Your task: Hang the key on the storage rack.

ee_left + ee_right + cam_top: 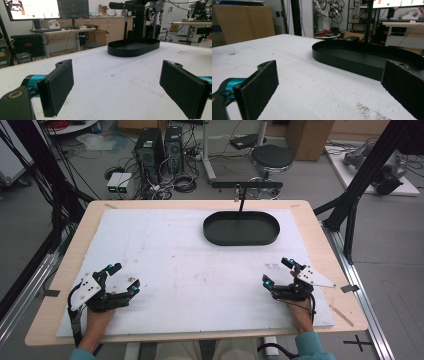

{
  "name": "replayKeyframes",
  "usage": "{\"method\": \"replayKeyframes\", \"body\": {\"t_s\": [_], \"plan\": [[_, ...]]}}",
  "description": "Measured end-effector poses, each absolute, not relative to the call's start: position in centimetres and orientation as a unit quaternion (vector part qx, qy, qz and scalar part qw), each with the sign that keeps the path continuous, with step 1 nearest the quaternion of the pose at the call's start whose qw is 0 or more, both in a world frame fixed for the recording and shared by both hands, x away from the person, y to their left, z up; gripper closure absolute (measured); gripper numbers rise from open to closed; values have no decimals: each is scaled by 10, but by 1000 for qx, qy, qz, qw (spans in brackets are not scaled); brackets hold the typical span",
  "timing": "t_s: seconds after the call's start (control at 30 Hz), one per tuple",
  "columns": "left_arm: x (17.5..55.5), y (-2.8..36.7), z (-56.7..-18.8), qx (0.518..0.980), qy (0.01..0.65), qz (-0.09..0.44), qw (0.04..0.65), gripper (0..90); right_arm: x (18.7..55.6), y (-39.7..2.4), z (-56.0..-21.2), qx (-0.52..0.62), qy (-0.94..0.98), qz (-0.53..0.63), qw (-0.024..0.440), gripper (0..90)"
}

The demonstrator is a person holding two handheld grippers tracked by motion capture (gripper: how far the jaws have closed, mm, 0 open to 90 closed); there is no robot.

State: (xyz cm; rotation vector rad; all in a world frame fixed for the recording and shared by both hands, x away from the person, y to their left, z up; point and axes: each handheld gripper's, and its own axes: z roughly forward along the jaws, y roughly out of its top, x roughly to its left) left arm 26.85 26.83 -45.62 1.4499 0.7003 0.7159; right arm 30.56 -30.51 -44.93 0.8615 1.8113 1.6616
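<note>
A black oval tray [241, 229] lies on the white board [190, 270] toward the far middle of the table; nothing shows inside it. The same tray [133, 46] sits far ahead in the left gripper view, and the tray [362, 58] lies close ahead to the right in the right gripper view. My left gripper [123, 277] rests low over the board near the front left, jaws wide apart, nothing between them. My right gripper [277, 272] sits near the front right, also open and holding nothing. Black pads [58, 86] face each other across bare board.
A black stand with a crossbar [246, 185] rises just behind the tray. The wooden table edge [320, 225] borders the board. Black frame struts [365, 170] stand at the right; computers, cables and a stool [271, 157] sit on the floor beyond.
</note>
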Motion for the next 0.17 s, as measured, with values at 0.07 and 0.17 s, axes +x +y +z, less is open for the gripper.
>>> {"method": "replayKeyframes", "body": {"t_s": [0.07, 0.17], "plan": [[269, 268, -456, 635, 307, 313, 636, 125, 306, -305, -449, 313, 672, 614, 271, 4], [268, 268, -456, 635, 306, 314, 636, 125, 306, -305, -449, 314, 672, 614, 269, 4]]}}
